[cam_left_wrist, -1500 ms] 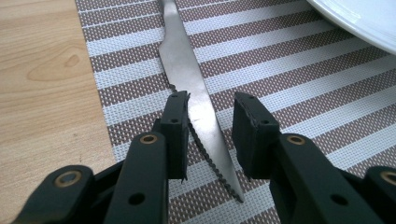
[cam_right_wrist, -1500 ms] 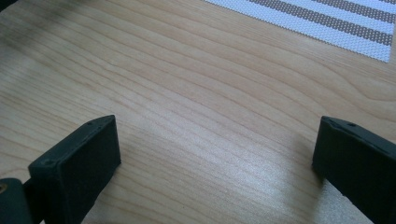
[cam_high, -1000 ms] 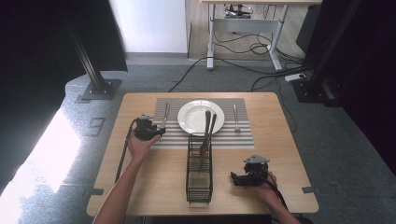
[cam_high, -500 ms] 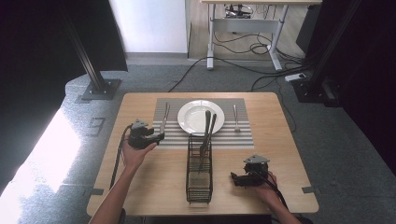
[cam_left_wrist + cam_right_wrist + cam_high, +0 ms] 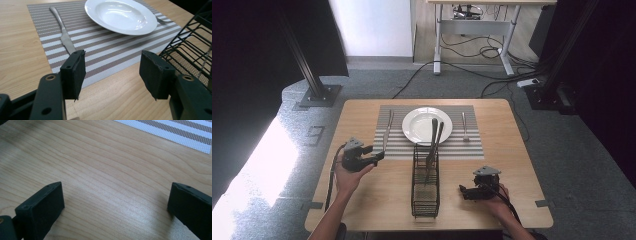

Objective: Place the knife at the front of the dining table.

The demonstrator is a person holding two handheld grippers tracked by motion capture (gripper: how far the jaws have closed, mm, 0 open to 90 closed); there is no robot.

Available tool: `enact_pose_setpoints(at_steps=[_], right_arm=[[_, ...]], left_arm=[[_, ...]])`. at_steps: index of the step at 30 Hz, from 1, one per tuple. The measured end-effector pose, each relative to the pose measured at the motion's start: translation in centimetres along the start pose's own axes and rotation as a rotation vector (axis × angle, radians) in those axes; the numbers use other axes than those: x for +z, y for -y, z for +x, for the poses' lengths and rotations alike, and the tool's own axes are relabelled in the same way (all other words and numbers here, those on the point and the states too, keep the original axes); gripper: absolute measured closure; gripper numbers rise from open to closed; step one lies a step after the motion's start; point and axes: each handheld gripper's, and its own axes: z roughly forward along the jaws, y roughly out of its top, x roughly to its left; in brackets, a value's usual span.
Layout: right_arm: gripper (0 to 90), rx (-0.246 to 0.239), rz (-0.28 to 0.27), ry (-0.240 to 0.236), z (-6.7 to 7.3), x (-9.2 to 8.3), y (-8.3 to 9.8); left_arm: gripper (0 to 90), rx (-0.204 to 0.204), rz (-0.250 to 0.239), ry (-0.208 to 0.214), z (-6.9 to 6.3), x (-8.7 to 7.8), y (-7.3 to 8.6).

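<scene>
A white plate (image 5: 427, 124) sits on a striped placemat (image 5: 472, 142), with a knife (image 5: 387, 131) to its left and a fork (image 5: 464, 125) to its right. In the left gripper view the knife (image 5: 62, 32) lies just beyond the jaws, the plate (image 5: 120, 16) farther off. My left gripper (image 5: 374, 156) is open, empty, beside the mat's near left corner. A black wire rack (image 5: 426, 180) holding two utensils (image 5: 433, 142) stands mid-table. My right gripper (image 5: 463, 191) rests open and empty on bare wood at the front right.
The rack's wire side (image 5: 190, 47) is close to the left gripper's right jaw. A corner of the placemat (image 5: 175, 132) lies ahead of the right gripper. Beyond the table are a black stand base (image 5: 319, 95), floor cables (image 5: 462, 75) and a desk frame (image 5: 472, 30).
My left gripper has drawn back toward the near left of the table, away from the knife and off the mat. The right gripper has stayed put.
</scene>
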Motion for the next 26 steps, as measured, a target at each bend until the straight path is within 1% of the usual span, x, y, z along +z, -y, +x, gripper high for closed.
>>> enact_pose_setpoints(at_steps=[4, 7, 12, 13, 16, 21, 26], right_arm=[[0.7, 0.0, 0.0, -0.001, 0.0, 0.0, 0.0], [0.7, 0.0, 0.0, -0.002, 0.0, 0.0, 0.0], [0.7, 0.0, 0.0, -0.002, 0.0, 0.0, 0.0], [0.7, -0.001, 0.0, -0.003, 0.0, 0.0, 0.0], [0.7, -0.001, 0.0, -0.003, 0.0, 0.0, 0.0], [0.7, -0.001, 0.0, -0.002, 0.0, 0.0, 0.0], [0.7, -0.001, 0.0, -0.003, 0.0, 0.0, 0.0]], left_arm=[[34.6, 0.024, -0.011, -0.011, -0.4, -0.9, 0.5], [32.4, 0.021, -0.012, 0.007, -0.5, -1.5, 1.0], [31.0, 0.015, 0.011, 0.031, -1.0, -2.2, 2.2], [30.8, 0.014, 0.017, 0.032, -1.2, -2.3, 2.4], [30.6, 0.029, 0.04, 0.035, -1.5, -2.2, 2.7], [30.1, 0.04, 0.053, 0.04, -1.8, -1.8, 2.7], [29.3, 0.039, 0.058, 0.039, -1.7, -1.7, 2.7]])
